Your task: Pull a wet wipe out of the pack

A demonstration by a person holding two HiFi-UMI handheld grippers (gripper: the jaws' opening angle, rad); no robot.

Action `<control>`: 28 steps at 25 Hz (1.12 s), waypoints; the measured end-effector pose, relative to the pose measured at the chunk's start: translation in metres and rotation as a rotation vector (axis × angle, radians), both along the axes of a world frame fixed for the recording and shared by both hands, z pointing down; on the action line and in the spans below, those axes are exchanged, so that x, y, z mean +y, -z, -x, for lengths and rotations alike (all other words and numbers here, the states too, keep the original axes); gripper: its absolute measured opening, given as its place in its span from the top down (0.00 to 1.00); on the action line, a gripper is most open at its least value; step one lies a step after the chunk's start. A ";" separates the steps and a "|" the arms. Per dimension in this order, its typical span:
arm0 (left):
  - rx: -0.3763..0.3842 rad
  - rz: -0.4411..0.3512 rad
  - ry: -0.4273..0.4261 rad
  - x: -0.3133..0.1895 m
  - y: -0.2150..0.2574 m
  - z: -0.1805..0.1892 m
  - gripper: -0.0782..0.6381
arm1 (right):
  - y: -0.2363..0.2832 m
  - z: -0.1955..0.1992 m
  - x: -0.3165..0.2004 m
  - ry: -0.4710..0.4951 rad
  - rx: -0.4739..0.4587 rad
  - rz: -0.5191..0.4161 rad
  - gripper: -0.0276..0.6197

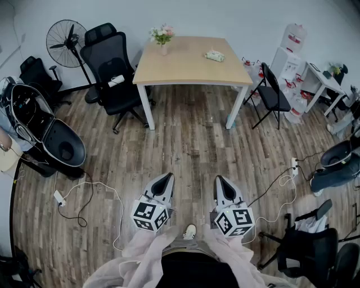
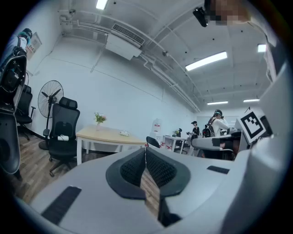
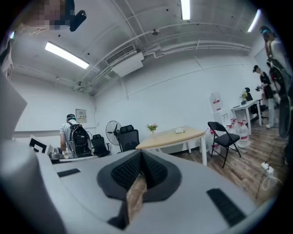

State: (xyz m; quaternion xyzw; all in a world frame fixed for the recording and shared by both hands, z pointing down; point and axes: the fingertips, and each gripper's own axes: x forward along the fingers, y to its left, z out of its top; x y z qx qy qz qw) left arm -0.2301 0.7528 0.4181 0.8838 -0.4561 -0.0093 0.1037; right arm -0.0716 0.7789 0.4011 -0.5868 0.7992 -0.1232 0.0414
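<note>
Wipe pack lies inside the table edges, wide floor in front.

Wood floor, white walls, beige table, possibly a water dispenser

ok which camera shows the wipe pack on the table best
The head view: it looks down on the wet wipe pack lying on the table, right of the flowers. Both gripper views show it only side-on, as a tiny pale speck on the tabletop.
</note>
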 end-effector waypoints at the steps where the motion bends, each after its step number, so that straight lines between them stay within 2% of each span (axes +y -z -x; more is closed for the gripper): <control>1: -0.001 0.001 0.003 -0.001 0.000 -0.001 0.87 | 0.000 -0.002 -0.001 0.001 0.000 0.002 0.94; 9: 0.005 0.013 0.021 -0.001 -0.009 -0.018 0.87 | -0.010 -0.017 -0.006 0.016 -0.030 0.022 0.94; 19: -0.006 0.032 0.039 -0.004 -0.017 -0.021 0.87 | -0.021 -0.024 -0.014 0.009 -0.012 0.052 0.94; 28: -0.007 0.045 0.046 -0.040 -0.023 -0.025 0.87 | -0.033 -0.021 -0.048 0.018 0.007 0.074 0.94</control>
